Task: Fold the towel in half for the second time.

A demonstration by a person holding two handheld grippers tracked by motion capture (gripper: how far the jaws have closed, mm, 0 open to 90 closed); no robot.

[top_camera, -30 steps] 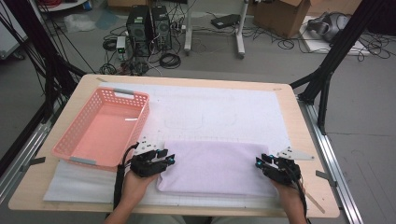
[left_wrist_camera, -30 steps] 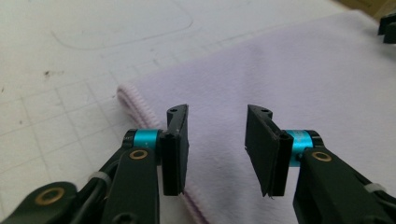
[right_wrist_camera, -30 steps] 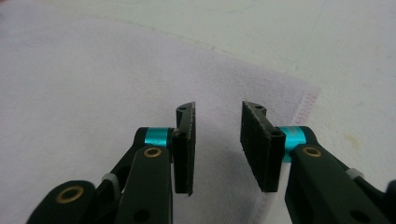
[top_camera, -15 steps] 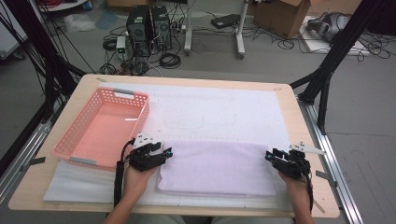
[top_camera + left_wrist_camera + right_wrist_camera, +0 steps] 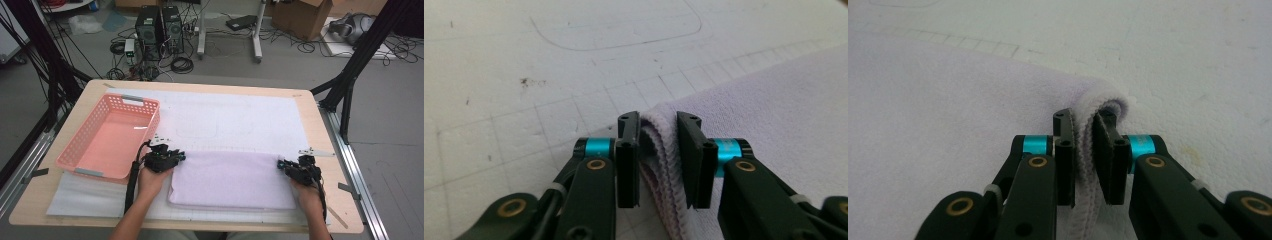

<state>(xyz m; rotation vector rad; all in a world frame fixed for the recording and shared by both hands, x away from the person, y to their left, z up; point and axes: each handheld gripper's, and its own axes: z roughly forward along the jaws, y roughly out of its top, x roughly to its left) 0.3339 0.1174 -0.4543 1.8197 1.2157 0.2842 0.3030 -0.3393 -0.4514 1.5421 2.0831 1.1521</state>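
Jaws of both the left gripper [image 5: 176, 157] and right gripper [image 5: 283, 165] have just been closing, each pinching a far corner of the folded lilac towel [image 5: 231, 178] lying on the white mat [image 5: 235, 120], beside the pink basket [image 5: 109, 138].

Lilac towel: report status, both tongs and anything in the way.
Left tongs just closing on the folded lilac towel, far left corner. Right tongs just closing, pinching far right corner. Pink basket at left, apart from the towel.
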